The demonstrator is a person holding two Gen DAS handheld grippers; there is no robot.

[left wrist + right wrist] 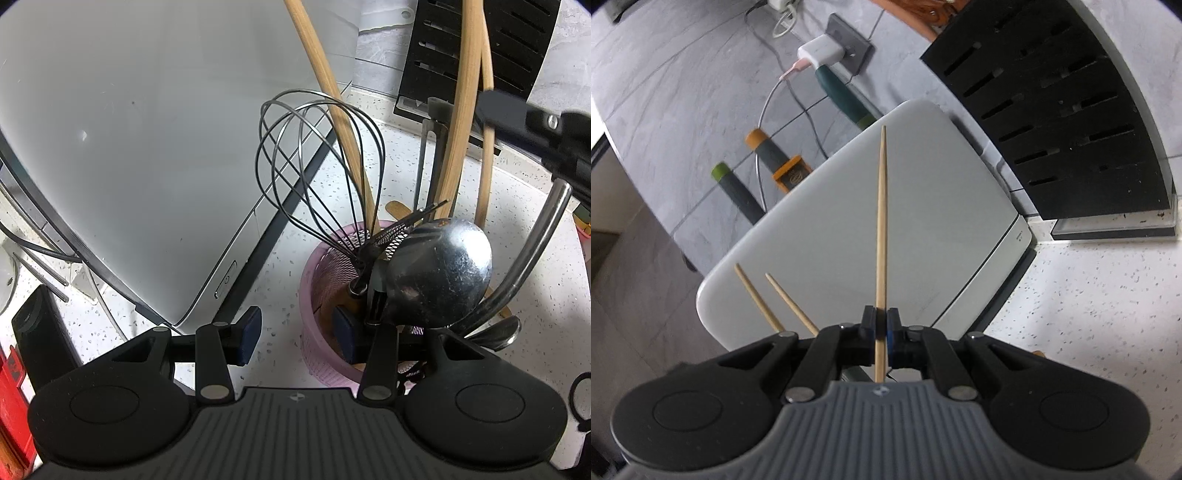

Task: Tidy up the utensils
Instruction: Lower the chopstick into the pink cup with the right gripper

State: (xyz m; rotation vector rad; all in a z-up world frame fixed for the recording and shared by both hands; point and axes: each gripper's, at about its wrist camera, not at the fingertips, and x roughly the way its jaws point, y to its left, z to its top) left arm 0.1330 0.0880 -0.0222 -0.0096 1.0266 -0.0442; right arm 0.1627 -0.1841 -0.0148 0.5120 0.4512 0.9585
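Speckled white counter, grey tiled wall (marbled)

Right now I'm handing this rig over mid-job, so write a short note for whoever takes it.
Right tool: shut on one wooden chopstick, tip pointing away.
Left tool: jaws straddle the near wall of the pink utensil basket, one pad inside; a firm grip cannot be told.
In the basket: whisk, ladle, wooden utensils.
Left: put the held chopstick into the basket.
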